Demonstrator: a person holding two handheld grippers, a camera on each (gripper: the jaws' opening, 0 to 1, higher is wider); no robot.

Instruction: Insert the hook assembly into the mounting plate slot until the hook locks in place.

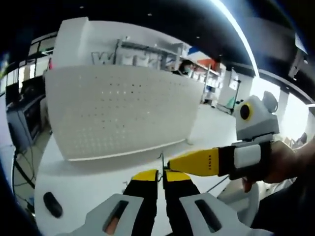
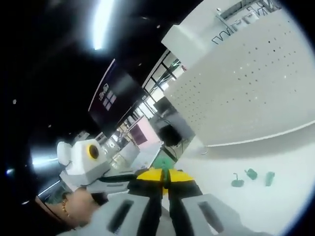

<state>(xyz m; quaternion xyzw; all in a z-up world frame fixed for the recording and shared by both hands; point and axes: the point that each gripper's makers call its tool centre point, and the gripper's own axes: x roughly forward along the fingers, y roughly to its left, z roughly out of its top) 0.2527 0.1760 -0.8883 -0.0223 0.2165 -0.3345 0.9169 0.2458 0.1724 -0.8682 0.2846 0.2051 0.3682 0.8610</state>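
Thin wire hook (image 1: pixel 161 158) at jaw tips too small to ID; green bits (image 2: pixel 251 177) blurry

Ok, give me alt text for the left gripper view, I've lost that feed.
The left gripper, jaws closed, pinches a thin wire hook above a white table. The right gripper reaches in from the right, its tip at the hook. Behind stands a white pegboard.

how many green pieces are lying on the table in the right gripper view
3: green pieces on the white table below the pegboard, at left, middle and right. Others may be hidden.
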